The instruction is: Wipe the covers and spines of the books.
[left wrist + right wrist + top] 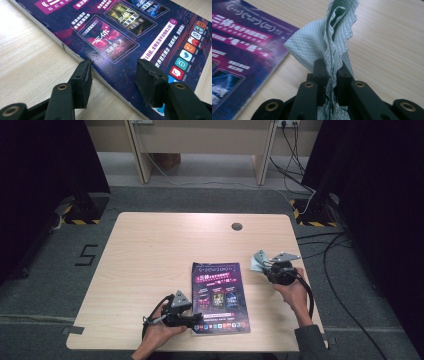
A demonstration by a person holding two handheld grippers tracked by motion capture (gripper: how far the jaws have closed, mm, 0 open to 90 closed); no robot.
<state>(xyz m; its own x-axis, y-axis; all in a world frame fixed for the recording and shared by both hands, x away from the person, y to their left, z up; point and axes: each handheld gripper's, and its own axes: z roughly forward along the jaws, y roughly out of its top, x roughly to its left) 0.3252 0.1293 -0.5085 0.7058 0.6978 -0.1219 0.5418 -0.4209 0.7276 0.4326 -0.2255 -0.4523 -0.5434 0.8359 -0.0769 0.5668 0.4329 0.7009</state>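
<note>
Lying flat on the pale wooden table [150, 250] is one magazine [218, 296] with a dark purple cover, printed with pink banners, three small framed pictures in a row and a strip of coloured app icons along its near edge. It sits a little right of the table's middle, close to the person's side.

Two grippers are at work, one in each hand. The left gripper [113, 75] rests low at the magazine's near left corner. In the left gripper view its two black fingers [83, 80] stand spread, one over bare wood just beside the magazine's edge and the other above the cover, so the edge runs between them. Whether the pads touch the paper I cannot tell; they do not pinch it.

The right gripper [331, 71] is held above the table to the right of the magazine, well apart from the left one. Its two fingers are pressed together on one pale green cloth [324, 42] with a fine diamond weave. The cloth is bunched into folds, rises out past the fingertips and hangs in the air, clear of the wood. In the high view it shows as a small pale scrap at the front of the gripper, just off the magazine's far right corner.

One round grey cap [237, 226] sits in the table near its far edge.
</note>
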